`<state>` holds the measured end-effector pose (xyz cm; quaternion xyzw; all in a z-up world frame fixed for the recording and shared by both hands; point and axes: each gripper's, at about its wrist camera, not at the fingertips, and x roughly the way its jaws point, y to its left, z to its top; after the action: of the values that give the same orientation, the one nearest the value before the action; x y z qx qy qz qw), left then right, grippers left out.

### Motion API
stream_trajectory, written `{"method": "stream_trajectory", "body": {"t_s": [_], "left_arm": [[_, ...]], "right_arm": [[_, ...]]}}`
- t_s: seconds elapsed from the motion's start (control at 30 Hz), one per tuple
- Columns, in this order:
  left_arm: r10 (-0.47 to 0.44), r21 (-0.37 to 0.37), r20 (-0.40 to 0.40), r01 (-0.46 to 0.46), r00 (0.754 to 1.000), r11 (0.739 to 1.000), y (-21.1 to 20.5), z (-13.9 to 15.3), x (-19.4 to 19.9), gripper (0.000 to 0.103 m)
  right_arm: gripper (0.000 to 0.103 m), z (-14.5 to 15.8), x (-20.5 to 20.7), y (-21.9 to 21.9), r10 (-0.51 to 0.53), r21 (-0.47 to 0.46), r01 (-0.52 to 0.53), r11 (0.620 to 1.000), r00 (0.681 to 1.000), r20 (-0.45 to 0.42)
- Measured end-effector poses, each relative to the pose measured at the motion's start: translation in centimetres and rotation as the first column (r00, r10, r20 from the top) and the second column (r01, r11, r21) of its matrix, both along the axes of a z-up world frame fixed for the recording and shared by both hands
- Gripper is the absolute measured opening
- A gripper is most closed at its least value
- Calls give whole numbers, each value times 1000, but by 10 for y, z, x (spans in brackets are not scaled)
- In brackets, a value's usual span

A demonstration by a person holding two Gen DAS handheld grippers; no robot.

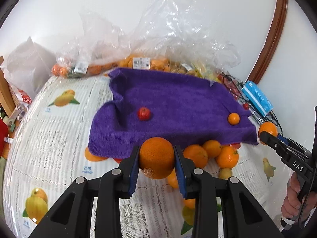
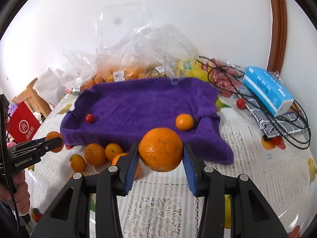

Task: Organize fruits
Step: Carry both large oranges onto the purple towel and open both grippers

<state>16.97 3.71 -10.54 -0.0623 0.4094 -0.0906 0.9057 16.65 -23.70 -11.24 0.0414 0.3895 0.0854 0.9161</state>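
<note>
Nearest to us, the left tool [image 1: 156, 157] pinches a round orange with dimpled skin [image 1: 156, 156] between its blue pads, clear of the tabletop with its fruit-printed white plastic cover [image 1: 59, 138]. The right tool [image 2: 160, 154] likewise holds a larger, rougher orange [image 2: 160, 148], its pads pressed on the fruit's two sides.

We judge these fruits firm but springy, moderately heavy for their size, with waxy skin that could slip. A hold across the widest middle, as both tools have now, seems safest; squeezing harder risks bruising.

Just beyond, a loose cluster of small oranges [image 1: 210, 154] lies at the near edge of a rumpled purple terry towel [image 1: 168, 107]. On the towel rest a small red fruit [image 1: 144, 113] to the left and a small orange [image 1: 233, 118] to the right, well apart.

Farthest, against the wall, clear plastic bags of fruit [image 1: 142, 59] are heaped, with a blue box [image 2: 267, 91] on tangled black cables at far right.
</note>
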Motion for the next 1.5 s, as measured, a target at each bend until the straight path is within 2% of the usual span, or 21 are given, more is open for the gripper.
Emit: {"method": "stream_trajectory", "body": {"t_s": [0.27, 0.77, 0.9, 1.0, 1.07, 1.3, 1.5], "left_arm": [[1, 21, 78, -3, 997, 1000, -9, 26, 18, 31], [-3, 58, 106, -3, 994, 998, -32, 27, 77, 31], [3, 64, 91, -9, 996, 998, -30, 9, 81, 32], [4, 98, 75, -11, 997, 995, -33, -2, 83, 31], [-1, 108, 65, -6, 998, 994, -35, -8, 83, 31], [0, 125, 74, -10, 997, 992, -38, -11, 81, 32], [10, 129, 67, -19, 998, 991, -38, -16, 84, 32]], "right_arm": [[43, 18, 11, 2, -4, -2, 4, 1000, 999, 44], [43, 31, 59, 1, 1, -4, -1, 1000, 998, 68], [43, 19, 67, -1, 3, 12, -4, 1000, 998, 69], [43, 2, 75, -2, 14, 25, -15, 1000, 1000, 25], [43, -7, 77, 1, 13, 0, -13, 1000, 1000, -5], [43, -21, 76, 9, 31, -42, -31, 999, 999, -9], [43, -28, 78, 9, 30, -30, -31, 999, 999, -24]]}}
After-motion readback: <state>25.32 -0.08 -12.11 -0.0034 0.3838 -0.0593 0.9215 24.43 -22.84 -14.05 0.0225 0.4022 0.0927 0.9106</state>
